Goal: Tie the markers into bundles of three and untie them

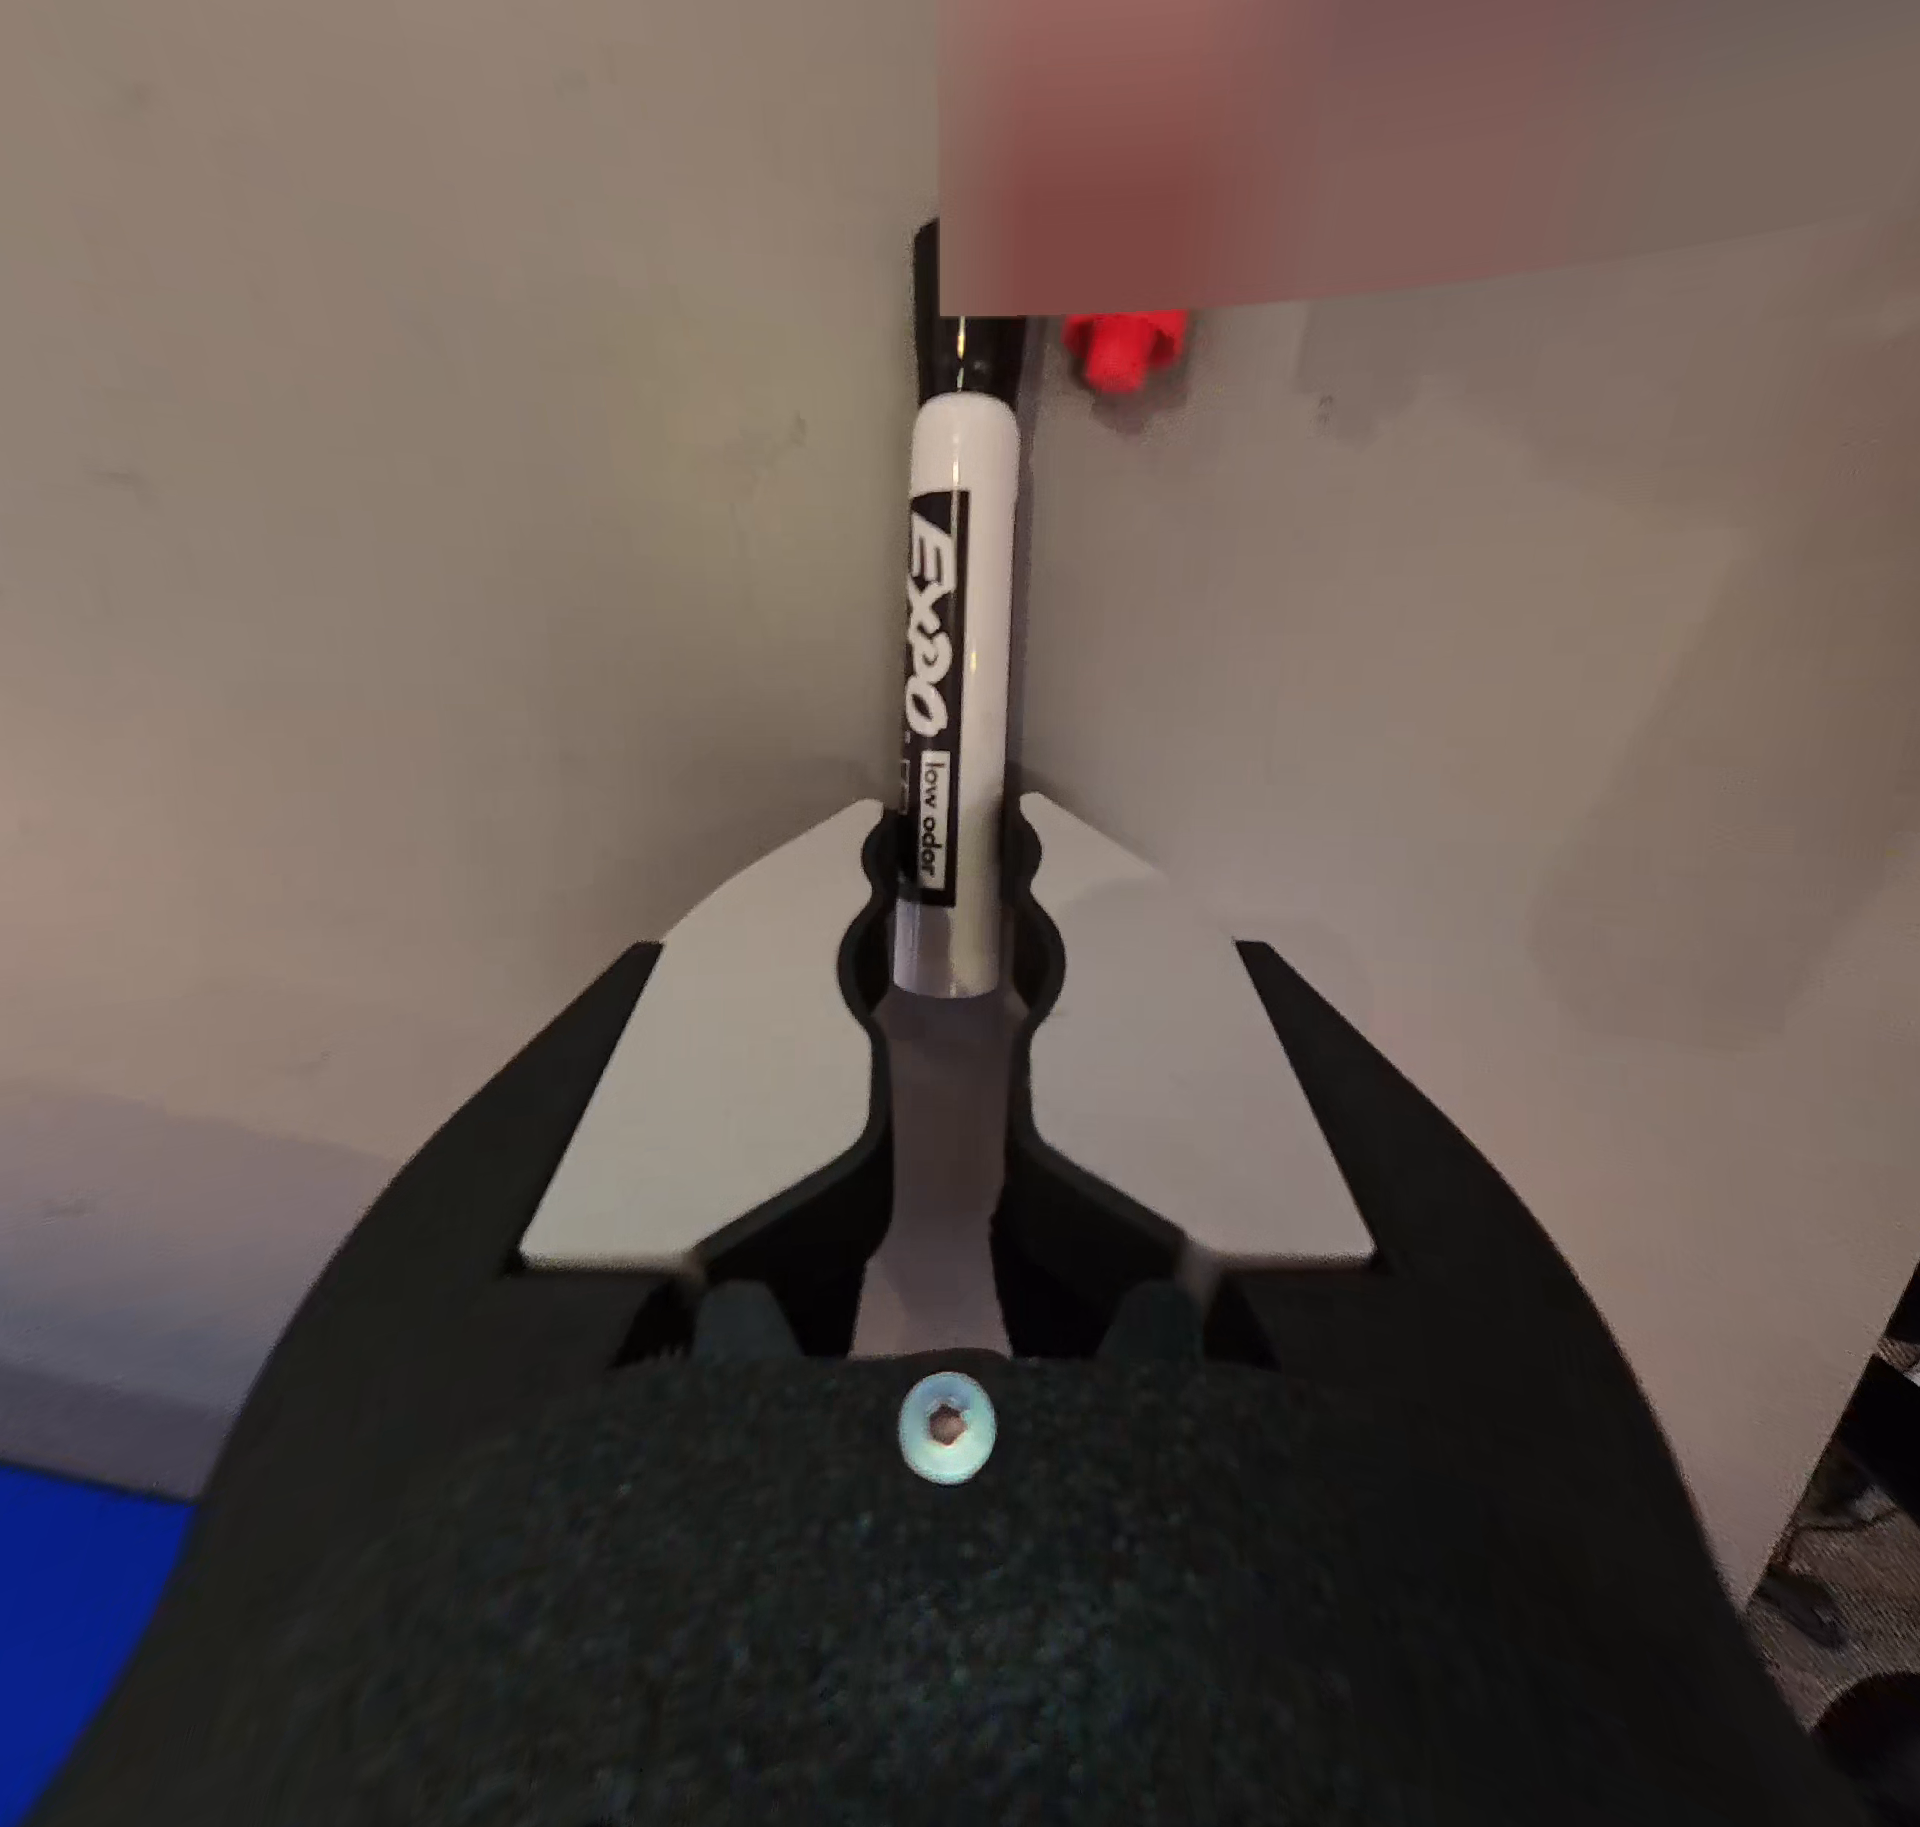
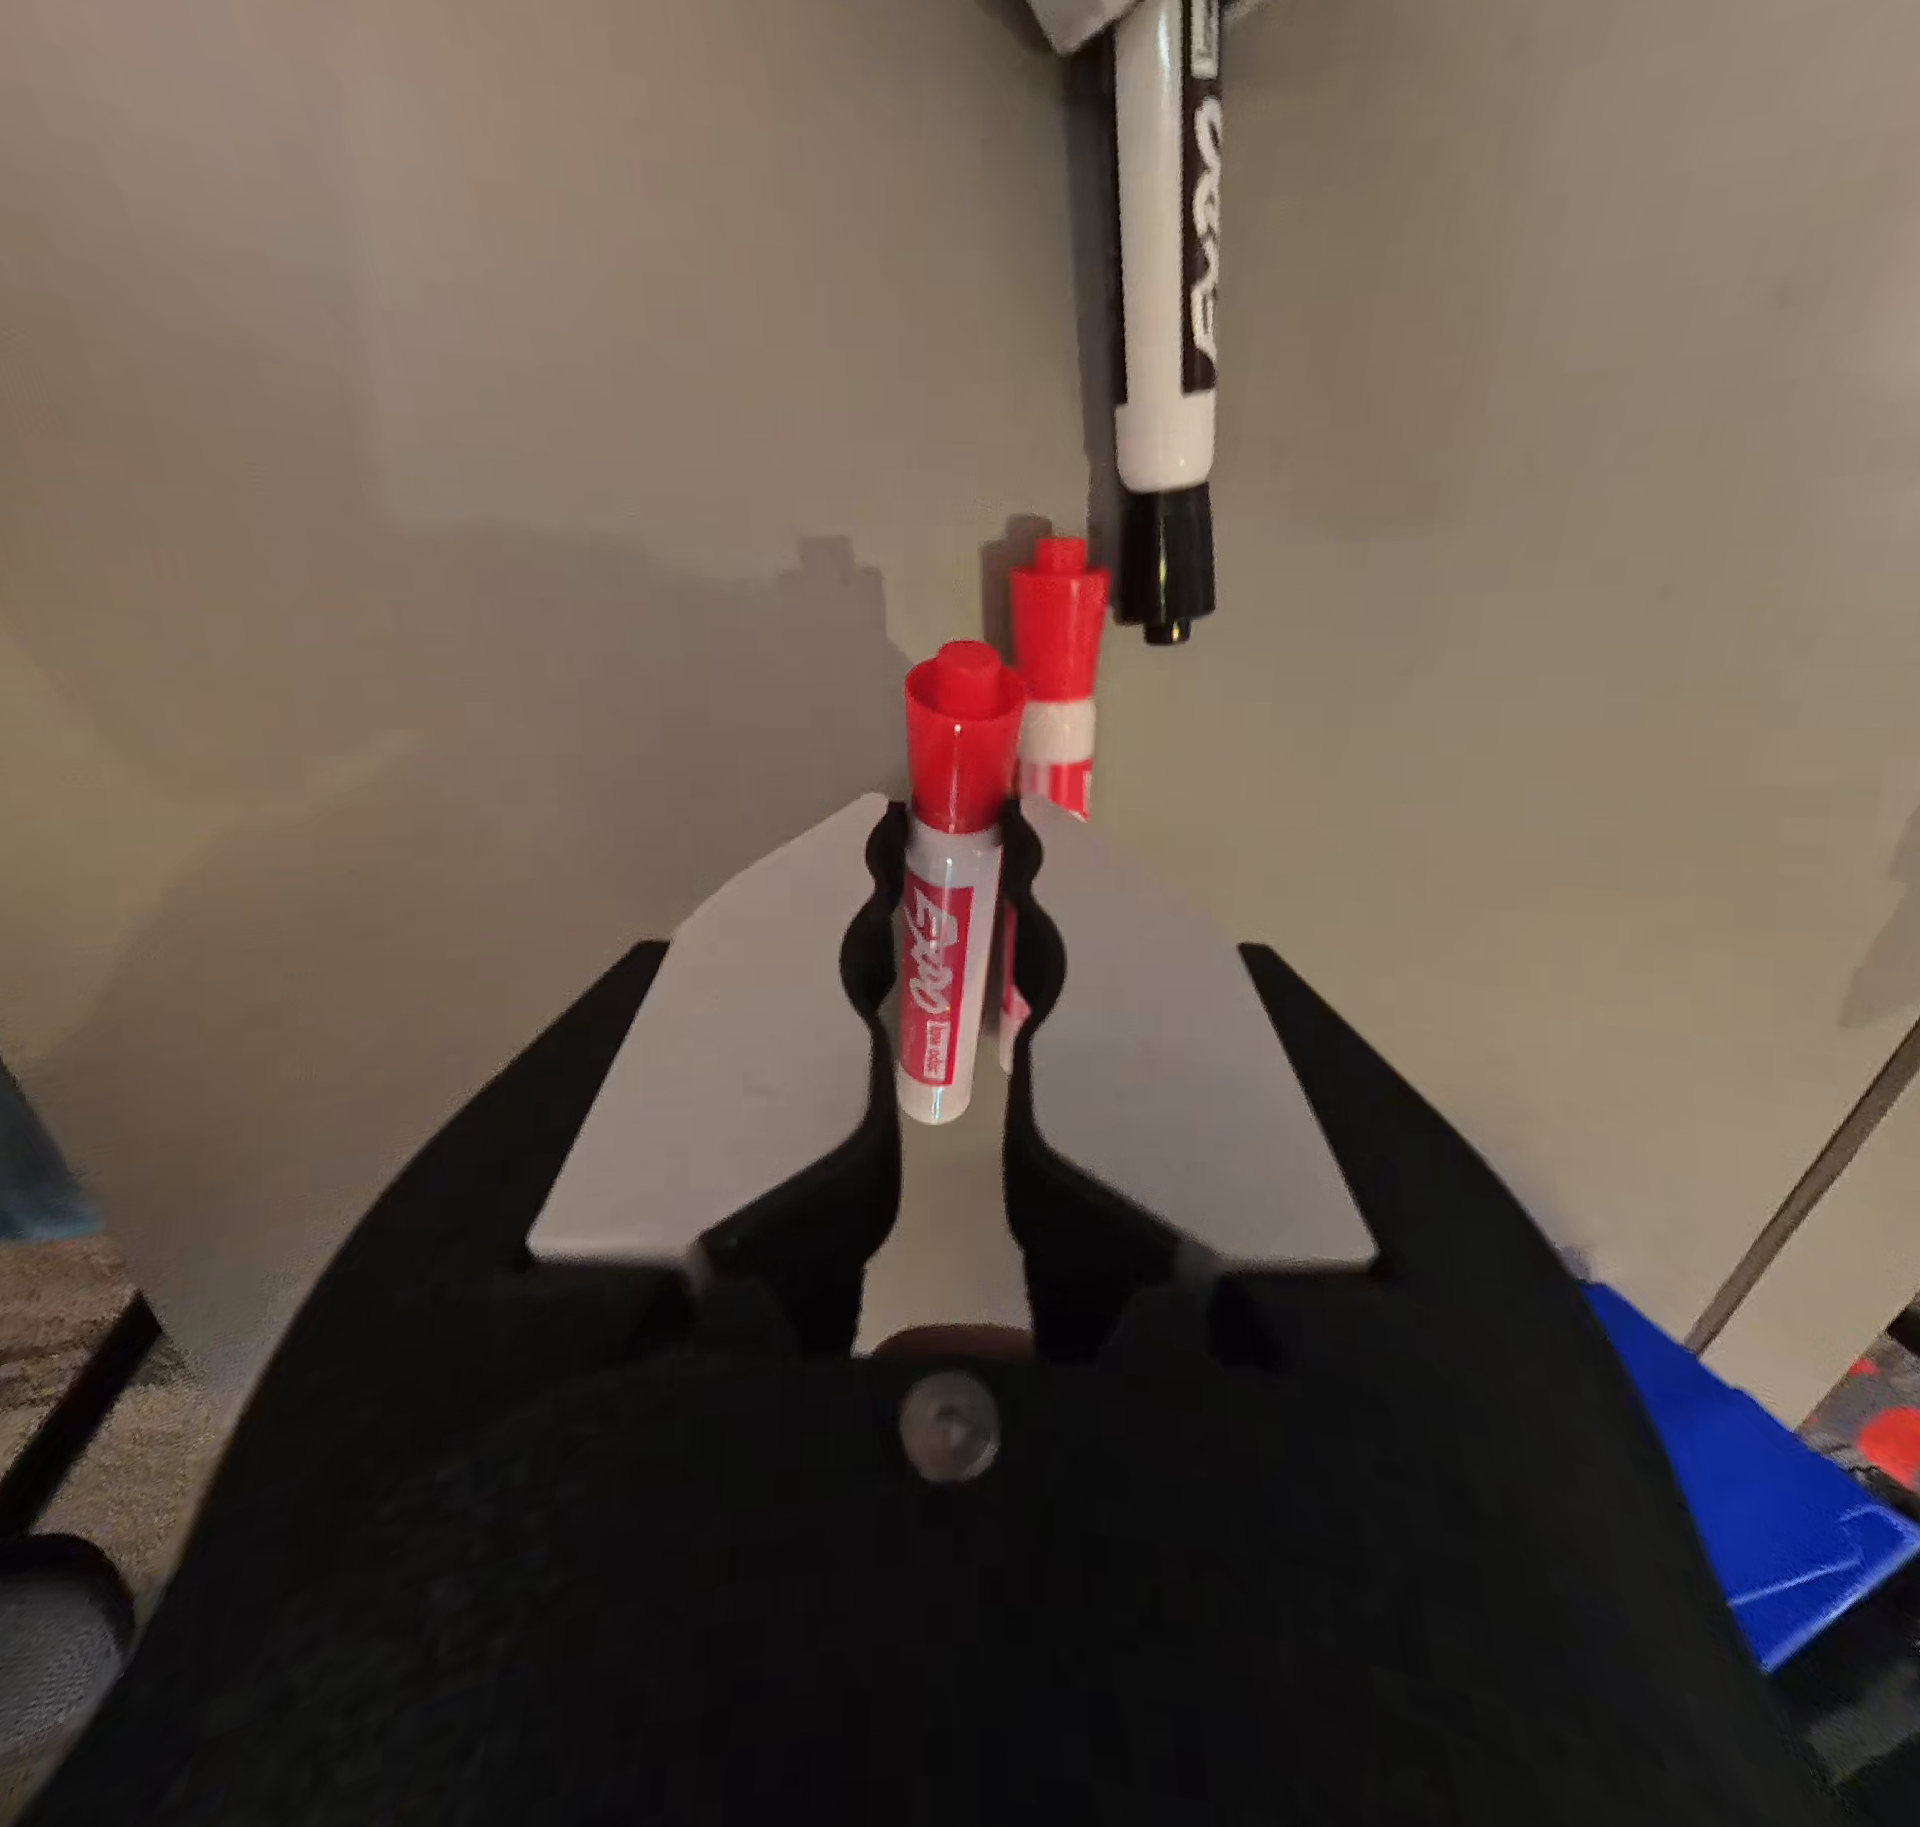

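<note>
Left hand-held gripper [image 1: 951, 842] clamps black marker [image 1: 956, 697], right hand-held gripper [image 2: 951, 842] clamps red marker [image 2: 951, 873], second red marker [image 2: 1055, 676] beside it, seemingly gathering three for bundling.

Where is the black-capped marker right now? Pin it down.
The black-capped marker is clamped in the left gripper. In the right wrist view it hangs at upper right, cap down, just above the two red markers.

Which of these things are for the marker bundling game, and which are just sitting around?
For the job:
black marker, held in the left tool
red marker, held in the right tool
second red marker, just behind it

Just lying about:
blue thing at the edge
grey table underneath
</note>
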The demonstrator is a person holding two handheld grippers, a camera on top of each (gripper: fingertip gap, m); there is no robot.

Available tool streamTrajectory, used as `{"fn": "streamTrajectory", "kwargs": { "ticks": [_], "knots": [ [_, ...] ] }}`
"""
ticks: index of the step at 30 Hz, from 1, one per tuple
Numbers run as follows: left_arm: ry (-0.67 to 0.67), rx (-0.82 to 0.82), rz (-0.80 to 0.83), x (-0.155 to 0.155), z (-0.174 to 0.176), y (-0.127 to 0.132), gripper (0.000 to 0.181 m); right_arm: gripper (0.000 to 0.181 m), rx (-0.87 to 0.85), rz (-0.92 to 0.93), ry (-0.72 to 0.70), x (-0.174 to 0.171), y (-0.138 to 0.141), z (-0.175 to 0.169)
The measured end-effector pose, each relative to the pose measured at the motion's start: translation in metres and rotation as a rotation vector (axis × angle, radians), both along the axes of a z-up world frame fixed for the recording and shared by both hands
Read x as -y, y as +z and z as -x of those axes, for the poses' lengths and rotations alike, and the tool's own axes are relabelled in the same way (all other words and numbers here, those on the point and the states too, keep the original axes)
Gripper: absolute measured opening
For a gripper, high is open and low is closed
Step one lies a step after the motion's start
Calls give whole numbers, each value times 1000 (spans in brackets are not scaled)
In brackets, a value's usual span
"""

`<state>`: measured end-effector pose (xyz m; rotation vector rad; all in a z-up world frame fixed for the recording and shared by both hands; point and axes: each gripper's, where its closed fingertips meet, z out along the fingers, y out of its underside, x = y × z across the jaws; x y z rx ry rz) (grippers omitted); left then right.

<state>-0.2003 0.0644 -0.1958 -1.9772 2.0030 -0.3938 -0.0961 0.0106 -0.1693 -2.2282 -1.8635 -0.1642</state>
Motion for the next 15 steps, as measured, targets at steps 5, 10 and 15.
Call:
{"fn": "streamTrajectory", "kwargs": {
  "ticks": [5, 10, 15],
  "knots": [
    [17, 2, 4, -5, 5, -1, 18, 17, 8, 23, 67, -13, -10, 6],
    [24, 12, 3, -6, 8, -1, 18, 35, -83, -38, 70, -27, -7, 7],
    [26, -6, 2, -6, 10, -1, 18, 49, -83, -46, 120, -36, -17, 1]
  ]
}}
